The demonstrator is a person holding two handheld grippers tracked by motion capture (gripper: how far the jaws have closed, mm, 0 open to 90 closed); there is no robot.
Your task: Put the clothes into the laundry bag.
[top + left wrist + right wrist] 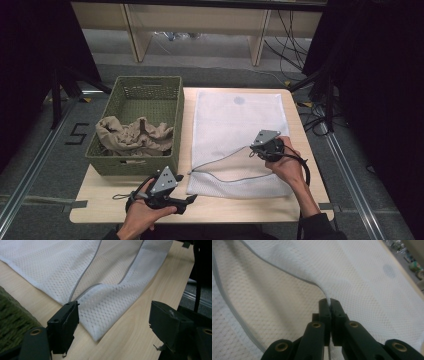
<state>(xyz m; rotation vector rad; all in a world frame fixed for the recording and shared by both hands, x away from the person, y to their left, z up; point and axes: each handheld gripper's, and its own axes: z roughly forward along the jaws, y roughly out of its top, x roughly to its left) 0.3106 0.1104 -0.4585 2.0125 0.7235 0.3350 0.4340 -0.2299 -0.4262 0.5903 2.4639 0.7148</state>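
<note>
Early stage: mesh bag (239,137) flat along the tabletop's right half, zipper mouth part open, top layer pinched and lifted by shut right gripper (329,305), left gripper (112,315) wide at bag's near-left corner, clothes (134,136) in basket (176,107) at left edge unloaded

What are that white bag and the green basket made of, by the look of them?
The white bag looks like fine synthetic mesh: tiny regular holes show the table's wood through it, and a grey zipper edges its opening. The green basket seems woven, perhaps paper cord or plastic wicker; its matte walls show a plaited texture and an open lattice near the rim. Its exact fibre is unclear.
</note>
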